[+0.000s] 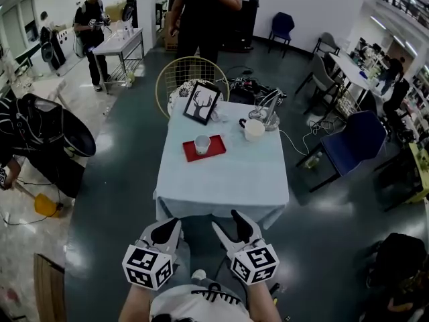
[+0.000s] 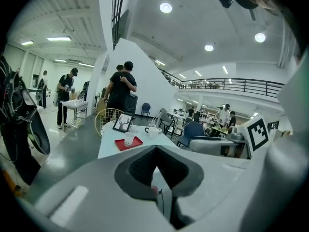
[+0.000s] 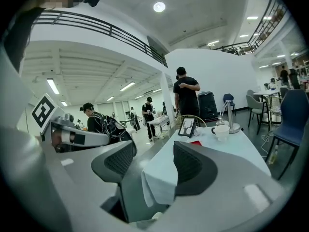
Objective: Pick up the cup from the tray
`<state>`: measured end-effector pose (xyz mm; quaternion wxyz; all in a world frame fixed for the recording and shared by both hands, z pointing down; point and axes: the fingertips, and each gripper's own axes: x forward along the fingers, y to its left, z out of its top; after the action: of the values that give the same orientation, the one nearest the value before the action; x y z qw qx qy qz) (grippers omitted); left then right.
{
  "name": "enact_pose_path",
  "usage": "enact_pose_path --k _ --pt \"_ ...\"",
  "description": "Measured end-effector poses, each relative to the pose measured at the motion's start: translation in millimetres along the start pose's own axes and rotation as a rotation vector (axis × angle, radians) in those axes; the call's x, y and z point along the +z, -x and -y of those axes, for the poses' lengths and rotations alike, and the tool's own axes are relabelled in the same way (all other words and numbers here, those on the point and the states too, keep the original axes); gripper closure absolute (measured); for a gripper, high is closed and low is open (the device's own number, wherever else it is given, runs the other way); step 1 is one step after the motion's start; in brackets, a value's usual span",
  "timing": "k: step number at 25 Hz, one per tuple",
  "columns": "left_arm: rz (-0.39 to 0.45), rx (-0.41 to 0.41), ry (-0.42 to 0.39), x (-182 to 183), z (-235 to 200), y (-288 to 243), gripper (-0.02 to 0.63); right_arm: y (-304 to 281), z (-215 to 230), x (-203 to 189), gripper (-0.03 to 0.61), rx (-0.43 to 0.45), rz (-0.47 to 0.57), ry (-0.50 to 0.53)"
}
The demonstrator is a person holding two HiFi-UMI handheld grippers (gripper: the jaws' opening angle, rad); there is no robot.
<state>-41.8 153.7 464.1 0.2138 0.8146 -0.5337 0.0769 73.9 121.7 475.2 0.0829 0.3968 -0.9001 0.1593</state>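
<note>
A white cup point(image 1: 202, 144) stands upright on a red tray point(image 1: 216, 149) on the far left part of a small table under a pale cloth point(image 1: 224, 176). Both grippers hang below the table's near edge, well short of the tray. My left gripper point(image 1: 161, 235) is open and holds nothing; its own view shows the cup point(image 2: 129, 138) and tray point(image 2: 136, 142) far ahead, above the jaws. My right gripper point(image 1: 236, 229) is open and empty too. In the right gripper view only a sliver of the tray point(image 3: 195, 142) shows past the right jaw.
A framed deer picture point(image 1: 202, 103), a white mug point(image 1: 254, 129) and a metal desk lamp point(image 1: 268, 109) stand at the table's far end. A wire chair point(image 1: 191, 69) and a person in black point(image 1: 201, 9) are behind it. A blue chair point(image 1: 358, 139) is at right.
</note>
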Motion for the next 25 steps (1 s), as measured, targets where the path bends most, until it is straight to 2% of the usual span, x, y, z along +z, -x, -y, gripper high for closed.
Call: enact_pose_path --k 4,8,10,13,15,19,25 --pt "0.001 -0.008 0.009 12.9 -15.8 -24.8 0.614 -24.6 19.0 14.8 0.287 -0.032 0.015 0.016" --pt "-0.092 -0.035 0.015 9.3 -30.2 -54.9 0.614 -54.4 29.7 19.6 0.276 -0.026 -0.008 -0.007" --pt "-0.109 -0.039 0.023 12.9 -40.7 -72.3 0.614 -73.7 38.3 23.4 0.273 -0.031 -0.019 0.001" --pt "-0.107 -0.027 0.047 26.7 -65.6 -90.7 0.614 -104.6 42.6 33.7 0.225 -0.023 -0.018 0.024" --pt "-0.117 -0.025 0.064 35.5 -81.7 -103.7 0.614 -122.9 45.5 44.3 0.151 -0.014 0.001 0.035" --pt "-0.145 -0.045 0.074 50.7 -109.5 -128.2 0.614 -159.2 52.6 59.3 0.13 -0.021 -0.004 0.062" --pt "-0.134 -0.051 0.049 77.0 -152.3 -170.3 0.614 -214.0 74.5 70.1 0.118 -0.06 -0.008 0.063"
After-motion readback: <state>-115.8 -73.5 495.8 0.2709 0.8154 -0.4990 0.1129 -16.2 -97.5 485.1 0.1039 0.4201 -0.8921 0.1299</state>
